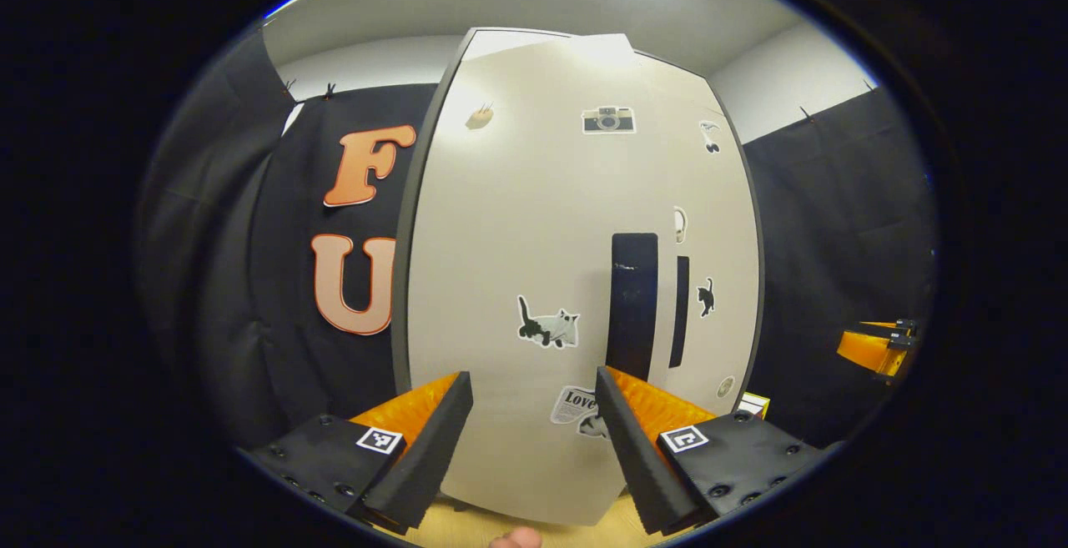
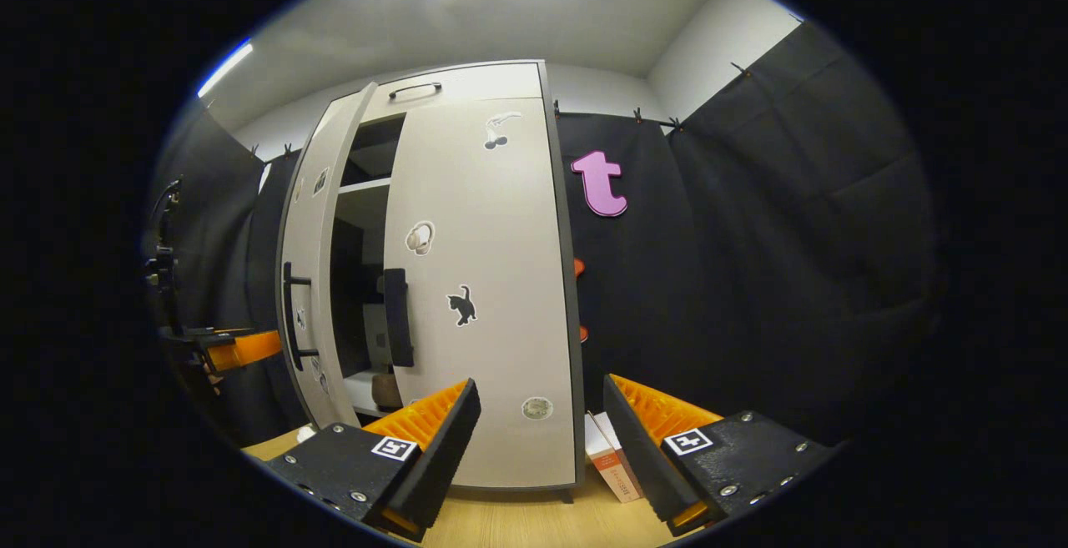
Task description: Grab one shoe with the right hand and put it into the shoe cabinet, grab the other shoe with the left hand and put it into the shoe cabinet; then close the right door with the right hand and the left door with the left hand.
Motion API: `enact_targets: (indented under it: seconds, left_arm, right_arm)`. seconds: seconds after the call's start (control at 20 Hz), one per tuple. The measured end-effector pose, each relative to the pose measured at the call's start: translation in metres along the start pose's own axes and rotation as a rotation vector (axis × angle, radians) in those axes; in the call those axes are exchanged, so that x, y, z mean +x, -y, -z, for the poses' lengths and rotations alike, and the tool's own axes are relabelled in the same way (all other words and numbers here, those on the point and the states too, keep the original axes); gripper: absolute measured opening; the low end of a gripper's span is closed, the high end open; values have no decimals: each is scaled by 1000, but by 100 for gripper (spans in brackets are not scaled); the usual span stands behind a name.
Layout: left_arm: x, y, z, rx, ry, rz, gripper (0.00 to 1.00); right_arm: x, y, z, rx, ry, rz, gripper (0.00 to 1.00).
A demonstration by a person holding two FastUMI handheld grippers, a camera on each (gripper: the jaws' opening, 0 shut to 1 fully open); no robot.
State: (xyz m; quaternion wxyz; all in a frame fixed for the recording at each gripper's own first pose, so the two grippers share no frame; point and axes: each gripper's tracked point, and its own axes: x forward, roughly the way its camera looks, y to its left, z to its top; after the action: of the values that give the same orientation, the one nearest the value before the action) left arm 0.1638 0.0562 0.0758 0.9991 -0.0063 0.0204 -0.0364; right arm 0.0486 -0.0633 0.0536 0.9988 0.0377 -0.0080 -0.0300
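The tall pale shoe cabinet stands in front of me. Its right door point(image 2: 484, 281) lies shut, with a dark vertical handle point(image 2: 396, 314). The left door point(image 2: 309, 281) stands ajar, and the gap shows shelves and a brownish shape point(image 2: 385, 389) low inside, perhaps a shoe. In the left gripper view the left door point(image 1: 517, 264) is close ahead, its dark handle point(image 1: 632, 306) just above my right finger. My left gripper point(image 1: 534, 448) is open and holds nothing. My right gripper point(image 2: 538, 439) is open too, facing the right door's lower part. Each gripper also appears far off in the other's view: the right gripper point(image 1: 876, 348) and the left gripper point(image 2: 242, 348).
A small box point(image 2: 609, 456) leans on the wooden floor point(image 2: 517, 523) at the cabinet's right foot. Black cloth walls close in on both sides. Stickers dot both doors. A fingertip point(image 1: 517, 538) shows at the bottom edge.
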Motion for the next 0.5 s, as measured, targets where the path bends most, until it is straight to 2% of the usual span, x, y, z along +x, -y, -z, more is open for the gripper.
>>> enact_targets:
  seconds: [0.25, 0.5]
  left_arm:
    - [27, 13, 1, 23, 5, 16, 96]
    - [59, 19, 5, 1, -6, 14, 94]
  right_arm:
    - [-2, 8, 2, -6, -10, 19, 92]
    - [-1, 12, 4, -1, -14, 24, 92]
